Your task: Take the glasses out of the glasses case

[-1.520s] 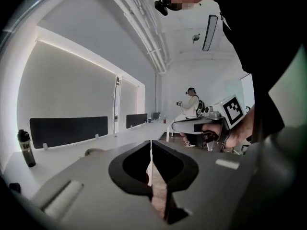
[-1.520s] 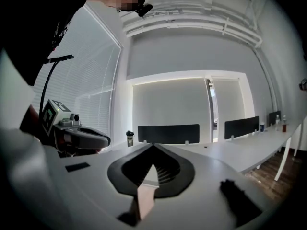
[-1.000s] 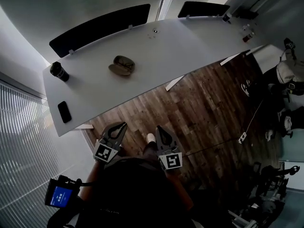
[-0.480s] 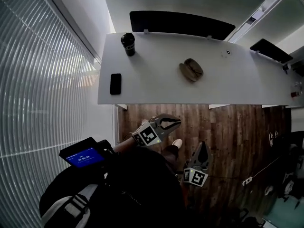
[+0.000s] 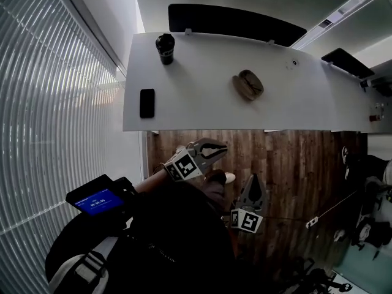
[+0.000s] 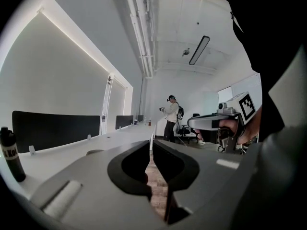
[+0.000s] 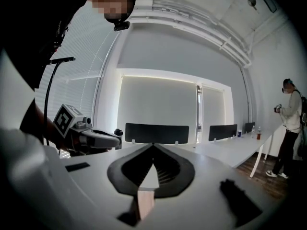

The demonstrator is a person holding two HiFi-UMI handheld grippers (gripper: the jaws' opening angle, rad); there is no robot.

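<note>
Square black-and-white markers [image 5: 184, 166] on left tool [image 5: 224, 147] and right tool [image 5: 255, 177], blue screen [image 5: 98, 200] digits too small to read

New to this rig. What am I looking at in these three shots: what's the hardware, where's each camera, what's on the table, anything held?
There is no robot here. A person carries a handheld two-jaw gripper in each hand, and the cubes with square markers are part of those grippers. The head view comes from a camera on the person's head, looking steeply down. It shows the left gripper and the right gripper over the wood floor, short of the white table. The other two pictures come from a camera riding on each gripper, looking along its jaws. On the table lie a brownish glasses case, a black phone and a dark cup. Nothing is held: the left jaws stand a narrow gap apart with only floor showing between them, and the right jaws are together and empty.
</note>
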